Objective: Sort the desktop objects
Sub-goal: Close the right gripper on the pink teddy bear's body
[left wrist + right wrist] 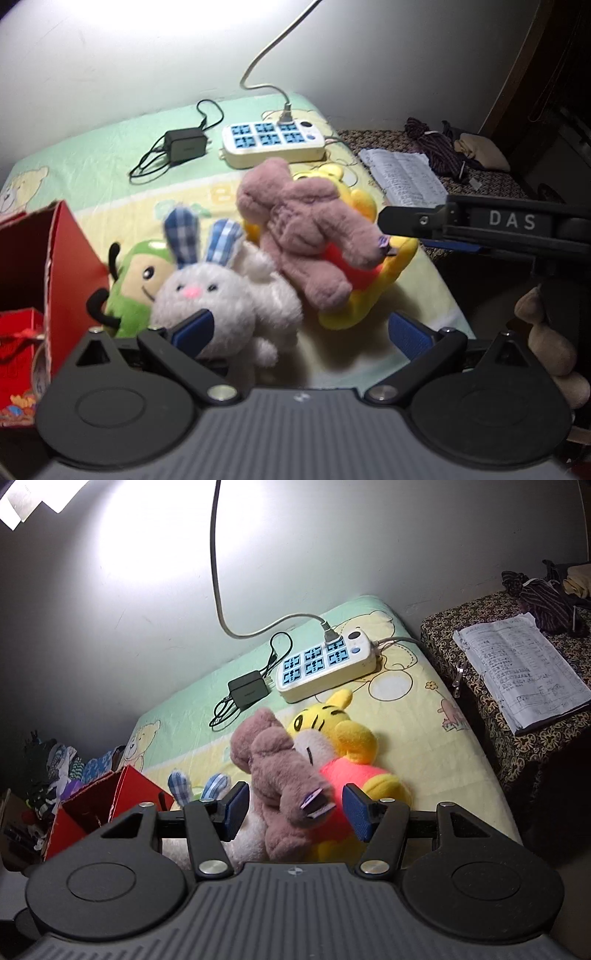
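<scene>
my left gripper hangs over the front of the toy pile, jaws released, wide apart and holding nothing; its left blue pad overlaps the white bunny plush in view, though i cannot tell if it touches. the bunny has blue checked ears and lies against a green plush on its left. behind them the pink plush sprawls across the yellow tiger plush, which wears a red shirt. all lie on the worktop, covered with a green and yellow cartoon sheet.

my right gripper sits low at the pink plush, jaws released, one pad on either side of its near limb with gaps showing; a small tag juts from that limb. the yellow tiger plush lies underneath, face toward the wall.

a red box stands open at the left edge. farther back: a white power strip with one plug in, and a black adapter with coiled cable. an open notebook rests on the patterned side stand.
</scene>
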`<action>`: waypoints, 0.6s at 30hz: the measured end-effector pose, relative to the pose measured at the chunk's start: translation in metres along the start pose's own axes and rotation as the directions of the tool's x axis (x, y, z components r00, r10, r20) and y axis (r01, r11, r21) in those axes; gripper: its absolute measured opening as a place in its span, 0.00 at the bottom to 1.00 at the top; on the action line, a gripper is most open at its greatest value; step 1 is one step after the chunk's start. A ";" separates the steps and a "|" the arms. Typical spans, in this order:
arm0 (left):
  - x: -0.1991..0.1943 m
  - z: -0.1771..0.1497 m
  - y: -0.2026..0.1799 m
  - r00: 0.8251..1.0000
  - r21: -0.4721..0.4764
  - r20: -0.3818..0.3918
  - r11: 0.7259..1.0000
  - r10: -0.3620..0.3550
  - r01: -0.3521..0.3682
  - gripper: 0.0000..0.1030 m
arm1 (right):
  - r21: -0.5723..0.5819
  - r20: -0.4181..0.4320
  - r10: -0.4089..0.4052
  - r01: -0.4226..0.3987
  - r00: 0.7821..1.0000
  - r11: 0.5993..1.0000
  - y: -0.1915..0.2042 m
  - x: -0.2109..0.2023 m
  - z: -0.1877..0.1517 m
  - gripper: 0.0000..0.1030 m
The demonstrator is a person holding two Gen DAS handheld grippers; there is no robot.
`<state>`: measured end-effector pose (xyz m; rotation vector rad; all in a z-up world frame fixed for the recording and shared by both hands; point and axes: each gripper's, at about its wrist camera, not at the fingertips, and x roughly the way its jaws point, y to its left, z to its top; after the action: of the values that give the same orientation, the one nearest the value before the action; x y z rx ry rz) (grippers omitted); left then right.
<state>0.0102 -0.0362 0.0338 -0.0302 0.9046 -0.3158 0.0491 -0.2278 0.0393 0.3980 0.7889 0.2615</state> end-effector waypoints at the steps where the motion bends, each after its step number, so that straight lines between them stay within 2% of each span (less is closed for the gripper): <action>1: 0.006 0.006 -0.001 1.000 0.001 -0.008 1.000 -0.006 0.006 0.98 | 0.007 0.001 0.011 -0.011 1.000 1.000 -0.004 0.002 0.005 0.58; 3: 0.018 0.013 0.000 0.999 -0.026 -0.027 0.999 -0.039 0.038 0.98 | 0.014 -0.002 0.050 -0.050 0.999 0.999 -0.009 0.008 0.012 0.58; 5: 0.030 0.019 0.005 0.993 -0.096 -0.060 0.991 -0.103 0.097 0.98 | 0.006 -0.005 0.090 -0.090 0.996 0.996 -0.009 0.014 0.020 0.58; 7: 0.041 0.019 0.008 0.987 -0.144 -0.074 0.981 -0.144 0.132 0.98 | -0.031 -0.016 0.101 -0.102 0.995 0.994 -0.007 0.023 0.024 0.58; 10: 0.056 0.018 0.006 0.984 -0.152 -0.101 0.980 -0.145 0.128 0.97 | -0.088 -0.065 0.110 -0.115 0.992 0.989 -0.004 0.044 0.028 0.58; 16: 0.072 0.018 0.010 0.986 -0.155 -0.110 0.982 -0.125 0.107 0.96 | -0.114 -0.165 0.132 -0.152 0.977 0.982 -0.005 0.077 0.029 0.57; 17: 0.074 0.020 0.011 0.986 -0.159 -0.107 0.981 -0.125 0.108 0.96 | -0.106 -0.186 0.138 -0.159 0.973 0.981 -0.008 0.083 0.029 0.55; 18: 0.076 0.021 0.011 0.987 -0.158 -0.104 0.981 -0.126 0.109 0.96 | -0.095 -0.211 0.153 -0.176 0.965 0.980 -0.009 0.088 0.028 0.47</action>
<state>0.0731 -0.0490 -0.0133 -0.2088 1.0404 -0.3609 0.1295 -0.2100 -0.0027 0.3332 0.9377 0.5073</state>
